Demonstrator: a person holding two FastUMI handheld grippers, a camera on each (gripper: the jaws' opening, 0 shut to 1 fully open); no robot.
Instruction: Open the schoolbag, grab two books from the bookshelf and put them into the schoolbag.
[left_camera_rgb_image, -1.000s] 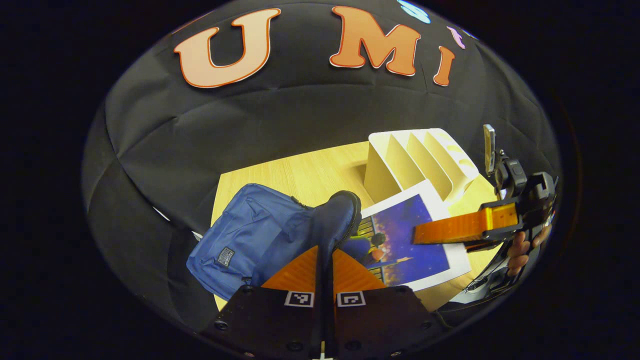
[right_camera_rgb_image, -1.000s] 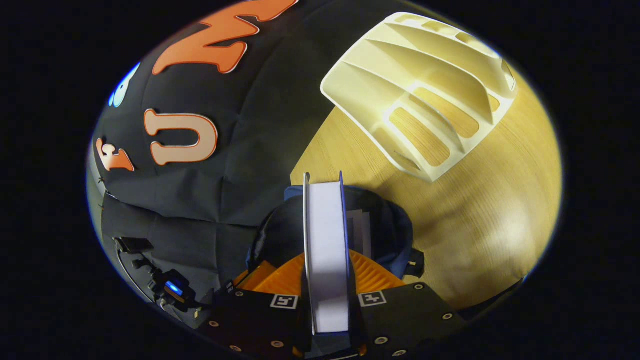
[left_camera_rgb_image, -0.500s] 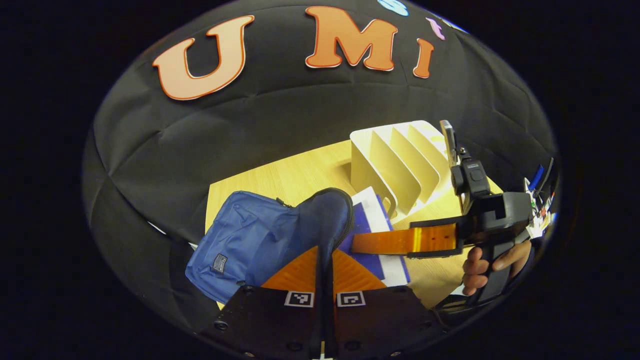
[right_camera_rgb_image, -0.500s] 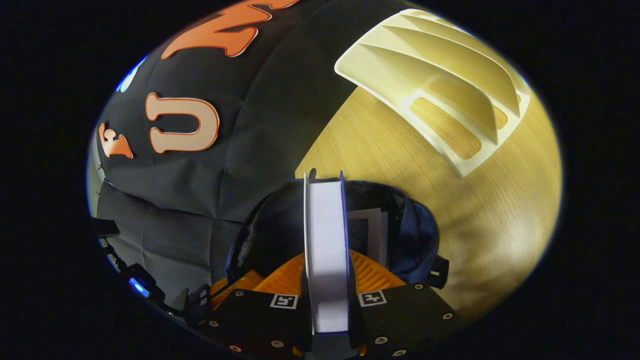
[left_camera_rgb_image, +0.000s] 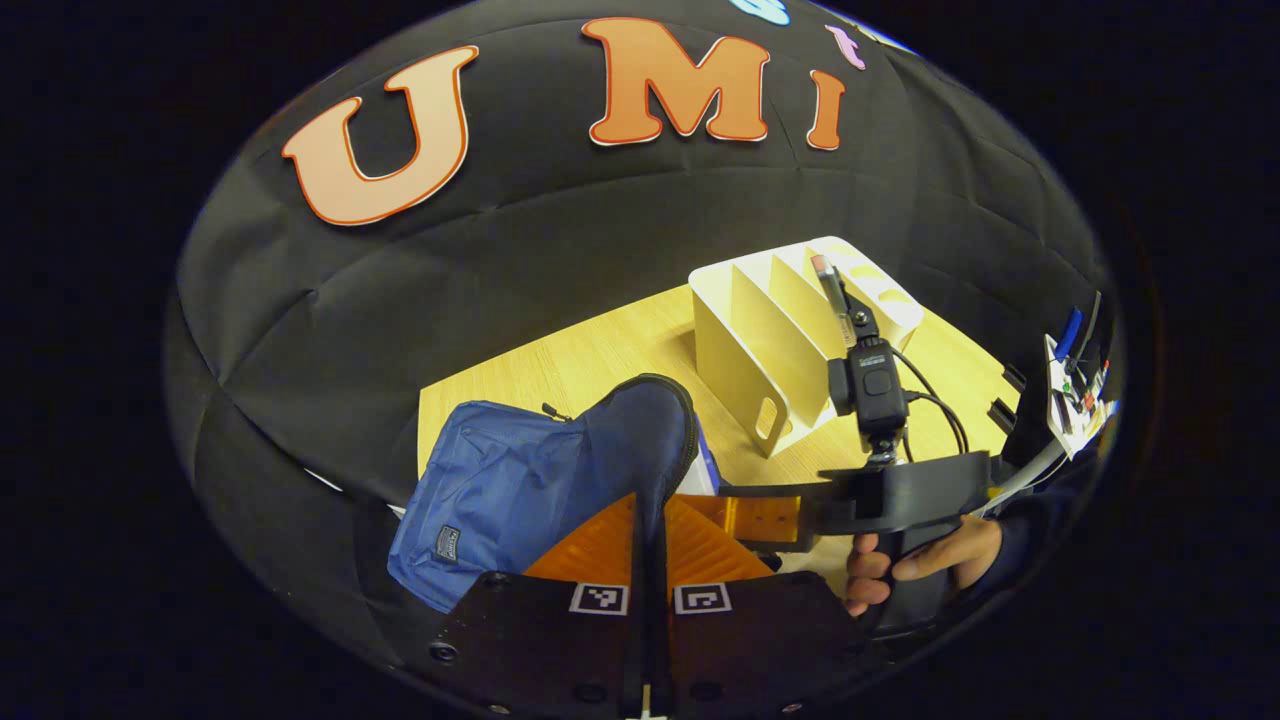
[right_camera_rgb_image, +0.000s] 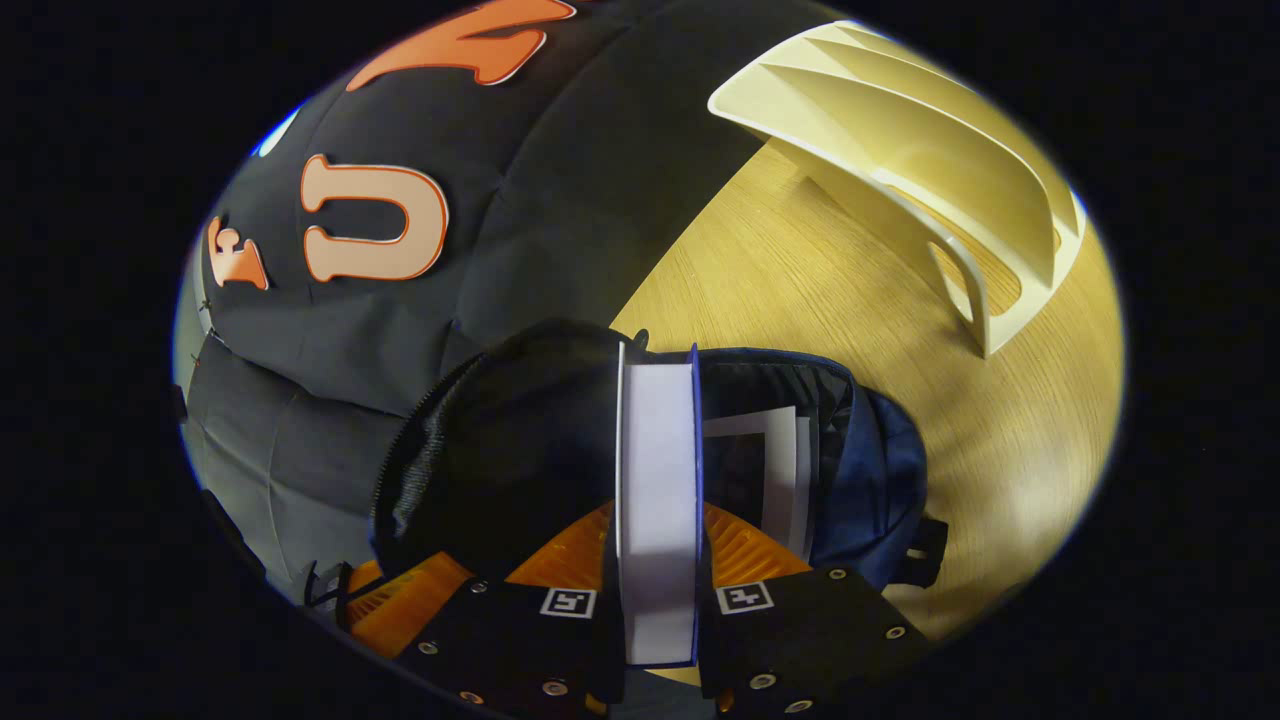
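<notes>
The left tool (left_camera_rgb_image: 650, 510) clamps the schoolbag (left_camera_rgb_image: 520, 480) flap; the right tool (right_camera_rgb_image: 655, 560) grips a book (right_camera_rgb_image: 655, 480) at the mouth, seemingly beside another book (right_camera_rgb_image: 775, 470). It could snag the zipper.

No legible text; schoolbag (left_camera_rgb_image: 500, 490) patch unreadable.

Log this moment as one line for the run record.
left claw: shut on blue fabric schoolbag flap | right claw: shut on white-paged book, entering bag | second book: inside | cream slotted bookshelf: on wooden table
</notes>
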